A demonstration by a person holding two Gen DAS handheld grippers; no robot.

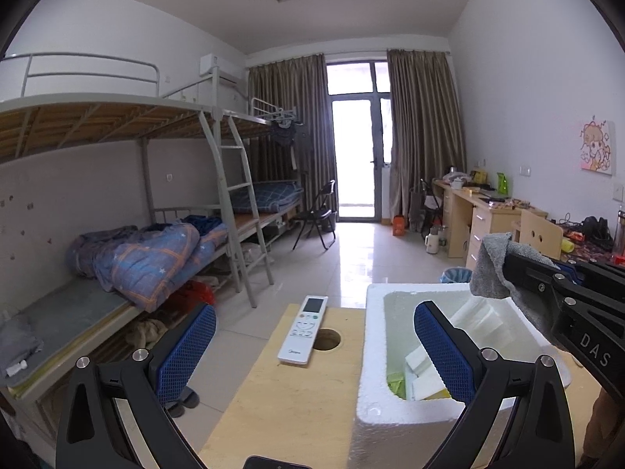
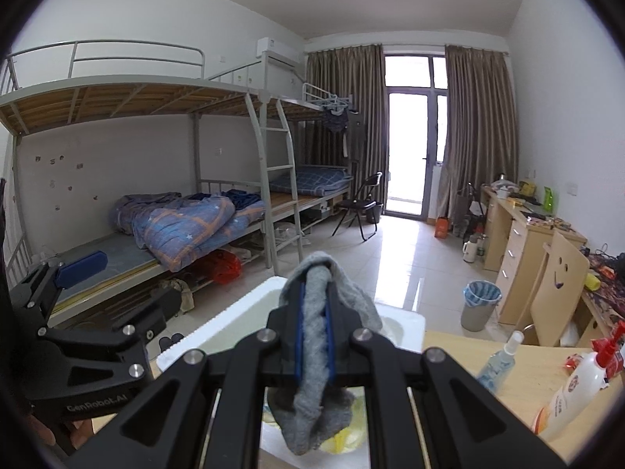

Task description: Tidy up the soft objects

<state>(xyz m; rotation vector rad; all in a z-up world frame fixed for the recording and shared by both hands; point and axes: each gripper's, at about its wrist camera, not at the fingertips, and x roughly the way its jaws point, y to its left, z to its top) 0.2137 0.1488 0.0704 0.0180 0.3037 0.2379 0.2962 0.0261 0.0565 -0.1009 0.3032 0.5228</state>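
Observation:
A grey cloth (image 2: 316, 336) is pinched between the blue pads of my right gripper (image 2: 314, 287), which is shut on it; its ends hang over the fingertips and below the jaws. In the left wrist view the same grey cloth (image 1: 490, 269) and right gripper (image 1: 506, 264) hover above the far right corner of a white foam box (image 1: 373, 351). The box holds white foam pieces and something yellow-green. My left gripper (image 1: 315, 308) stands open with nothing between its pads, its right finger over the box. From the right wrist it shows at the left as the left gripper (image 2: 125, 285), beside the foam box (image 2: 234, 312).
A white remote control (image 1: 302, 330) lies on a wooden top (image 1: 273, 402) with a round hole, left of the box. A spray bottle (image 2: 500, 359) and a white pump bottle (image 2: 574, 391) stand on the table at right. Bunk beds line the left wall; a bin (image 2: 480, 305) stands on the floor.

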